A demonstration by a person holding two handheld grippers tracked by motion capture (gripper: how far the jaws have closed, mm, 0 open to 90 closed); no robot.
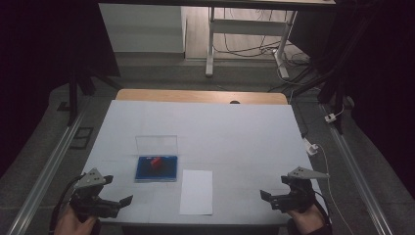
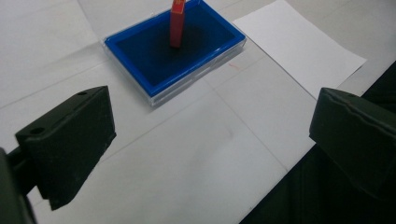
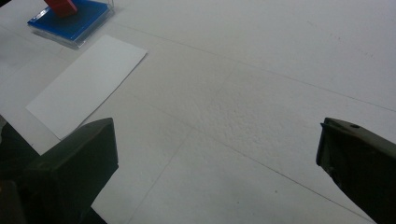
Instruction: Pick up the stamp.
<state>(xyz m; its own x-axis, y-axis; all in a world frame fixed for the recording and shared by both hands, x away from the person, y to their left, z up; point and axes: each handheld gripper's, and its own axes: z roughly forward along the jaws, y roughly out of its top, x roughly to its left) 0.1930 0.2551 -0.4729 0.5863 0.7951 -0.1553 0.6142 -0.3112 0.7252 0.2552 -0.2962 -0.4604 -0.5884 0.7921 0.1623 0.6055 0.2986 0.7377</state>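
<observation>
A blue ink pad (image 1: pixel 166 171) in a clear case lies left of the table's middle, its clear lid (image 1: pixel 156 145) standing open behind it. A red stamp (image 1: pixel 156 162) stands on the pad; the left gripper view has the stamp (image 2: pixel 176 25) upright on the pad (image 2: pixel 149 58). A white paper sheet (image 1: pixel 196 192) lies right of the pad. My left gripper (image 1: pixel 118 190) is open at the near left corner, its jaws (image 2: pixel 212 126) empty and aimed toward the pad. My right gripper (image 1: pixel 275 188) is open and empty at the near right, over bare cover (image 3: pixel 215 140).
White paper covers the table (image 1: pixel 235 132), with a wooden strip (image 1: pixel 200 96) bare at the far edge. A white plug and cable (image 1: pixel 311 147) hang off the right edge. Metal rails (image 1: pixel 49 166) run along the floor on both sides. A white desk frame (image 1: pixel 210 44) stands beyond.
</observation>
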